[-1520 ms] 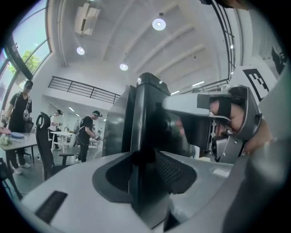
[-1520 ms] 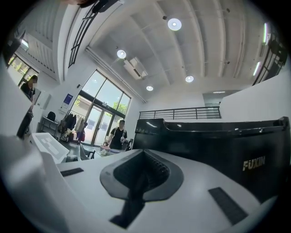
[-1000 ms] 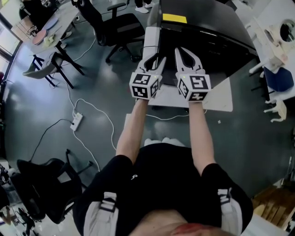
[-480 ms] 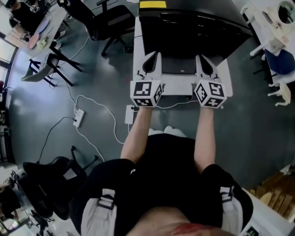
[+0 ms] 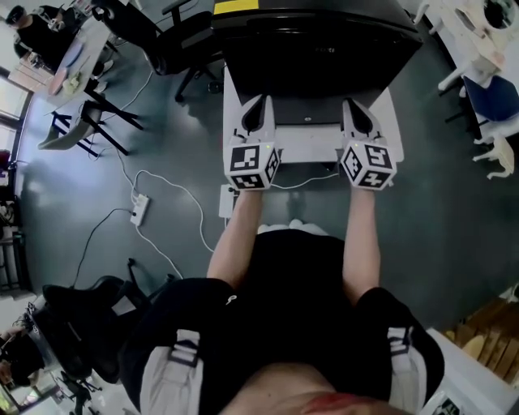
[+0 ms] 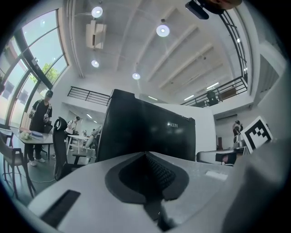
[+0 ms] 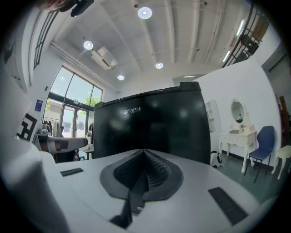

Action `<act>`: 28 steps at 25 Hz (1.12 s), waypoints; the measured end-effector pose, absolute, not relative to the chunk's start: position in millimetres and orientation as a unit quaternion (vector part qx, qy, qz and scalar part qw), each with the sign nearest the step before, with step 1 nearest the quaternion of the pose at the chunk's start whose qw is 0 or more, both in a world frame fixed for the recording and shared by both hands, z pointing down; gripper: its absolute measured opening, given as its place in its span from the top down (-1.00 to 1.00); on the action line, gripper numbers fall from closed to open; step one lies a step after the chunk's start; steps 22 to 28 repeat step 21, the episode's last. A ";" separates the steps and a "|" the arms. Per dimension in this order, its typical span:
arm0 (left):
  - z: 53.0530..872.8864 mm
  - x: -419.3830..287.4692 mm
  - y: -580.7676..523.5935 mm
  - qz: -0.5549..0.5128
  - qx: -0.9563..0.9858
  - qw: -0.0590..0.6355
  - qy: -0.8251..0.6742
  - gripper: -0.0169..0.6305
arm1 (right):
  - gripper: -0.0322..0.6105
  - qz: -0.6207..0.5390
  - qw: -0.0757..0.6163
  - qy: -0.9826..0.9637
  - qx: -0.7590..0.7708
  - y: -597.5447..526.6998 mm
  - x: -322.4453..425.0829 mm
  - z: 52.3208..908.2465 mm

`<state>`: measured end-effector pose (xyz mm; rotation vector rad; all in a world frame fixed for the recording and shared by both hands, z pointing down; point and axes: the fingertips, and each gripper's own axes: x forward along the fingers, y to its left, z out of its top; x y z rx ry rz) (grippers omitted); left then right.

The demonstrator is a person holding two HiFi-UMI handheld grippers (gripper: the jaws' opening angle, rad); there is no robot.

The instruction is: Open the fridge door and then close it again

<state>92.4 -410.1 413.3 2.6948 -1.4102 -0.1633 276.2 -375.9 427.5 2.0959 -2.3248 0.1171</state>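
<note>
You held both tongs level in front of you, side by side and pointing at the black fridge (image 5: 316,40), which stood straight ahead of you on the grey floor (image 5: 162,243). Your left tongs (image 5: 259,100) were closed, tips together with nothing between them, as the left gripper view showed, its dark ribbed pads (image 6: 157,173) meeting along one seam. Your right tongs (image 5: 349,104) were closed and empty too, the pads (image 7: 150,175) pressed together in the right gripper view. In both gripper views the fridge (image 6: 145,132) filled the middle as one flat glossy black face with a small logo near its top (image 7: 132,110), and the door looked shut. The tips sat near that front and seemed to be apart from it. From the head view a yellow label (image 5: 235,6) lay on the fridge top, and a white panel (image 5: 308,144) showed between the two tongs. The marker cubes (image 5: 247,166) sat just ahead of your wrists. A black office chair (image 5: 174,32) stood left of the fridge, and a white power strip (image 5: 136,211) with its cable lay on the floor to your left. To the right stood a white dressing table with a round mirror (image 7: 236,111) and a blue chair (image 7: 259,145).
</note>
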 end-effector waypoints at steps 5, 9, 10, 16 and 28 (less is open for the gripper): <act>409.8 94.6 -408.8 -0.053 0.881 0.043 -0.468 0.95 | 0.92 0.035 -0.007 -0.750 0.661 -376.4 278.7 423.6; 409.6 96.6 -406.5 -0.052 0.881 0.042 -0.468 0.95 | 0.92 0.033 -0.011 -0.753 0.657 -375.5 279.9 420.9; 409.4 97.9 -406.1 -0.051 0.881 0.042 -0.468 0.95 | 0.92 0.032 -0.012 -0.752 0.659 -375.6 281.2 420.3; 410.4 101.7 -404.1 -0.047 0.880 0.038 -0.471 0.95 | 0.92 0.031 -0.014 -0.747 0.664 -374.3 284.9 421.0; 414.0 104.3 -402.6 -0.042 0.879 0.041 -0.472 0.95 | 0.92 0.032 -0.011 -0.752 0.658 -372.3 283.2 424.0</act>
